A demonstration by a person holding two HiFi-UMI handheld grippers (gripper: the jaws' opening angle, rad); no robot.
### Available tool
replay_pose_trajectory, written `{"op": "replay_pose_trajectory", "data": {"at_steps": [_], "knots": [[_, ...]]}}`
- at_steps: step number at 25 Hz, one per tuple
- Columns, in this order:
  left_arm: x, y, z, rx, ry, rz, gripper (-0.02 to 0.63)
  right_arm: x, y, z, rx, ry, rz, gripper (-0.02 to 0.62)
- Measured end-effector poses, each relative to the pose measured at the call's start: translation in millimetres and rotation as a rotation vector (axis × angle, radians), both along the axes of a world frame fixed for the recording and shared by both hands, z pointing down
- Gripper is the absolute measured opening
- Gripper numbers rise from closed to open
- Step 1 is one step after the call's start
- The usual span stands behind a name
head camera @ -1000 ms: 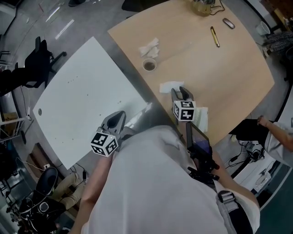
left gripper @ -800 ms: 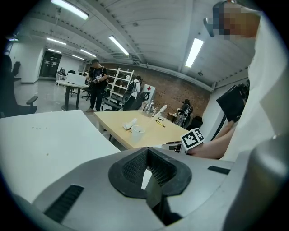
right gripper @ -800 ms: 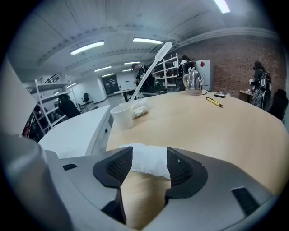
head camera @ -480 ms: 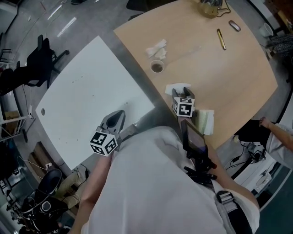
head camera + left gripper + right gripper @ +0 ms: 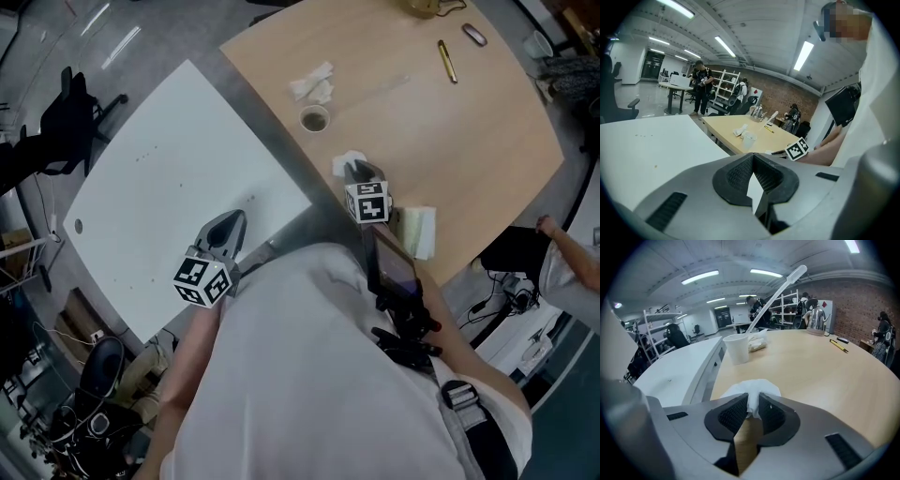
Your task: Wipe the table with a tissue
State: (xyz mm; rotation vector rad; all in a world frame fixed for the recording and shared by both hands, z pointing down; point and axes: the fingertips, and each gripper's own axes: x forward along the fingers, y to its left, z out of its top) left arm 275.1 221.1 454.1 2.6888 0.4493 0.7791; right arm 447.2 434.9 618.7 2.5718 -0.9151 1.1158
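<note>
Jaws of the right gripper have just been closing and now pinch the tissue on the tan table, near that table's left edge at the centre of the head view; a second ago the tissue lay free ahead of the tips. Left gripper jaws meet at the tips, holding nothing, over the white table. From the head view only a white edge of the tissue shows past the right gripper, and the person's torso covers the lower frame.
</note>
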Motion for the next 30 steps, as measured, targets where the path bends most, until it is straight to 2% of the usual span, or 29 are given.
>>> {"op": "replay_pose_trajectory", "data": {"at_steps": [3,9,13,17,24,30], "knots": [[1,-2,-2,-0.001,0.003,-0.004,0.006,-4,-3,-13,-0.009,0.028,-0.072,0.071],[8,-1,-2,-0.007,0.022,-0.045,0.006,-23,-58,-60,-0.027,0.144,-0.38,0.071],[11,1,-6,-0.014,0.045,-0.081,0.006,-42,-98,-73,-0.006,0.145,-0.557,0.071],[0,0,-3,-0.024,0.057,-0.166,0.006,-54,-124,-79,0.005,0.126,-0.715,0.071],[-36,-19,5,-0.02,0.062,-0.325,0.006,-73,-172,-88,0.017,0.138,-0.909,0.071],[-67,-47,8,-0.028,0.066,-0.432,0.006,-93,-217,-92,0.008,0.156,-1.019,0.071]]}}
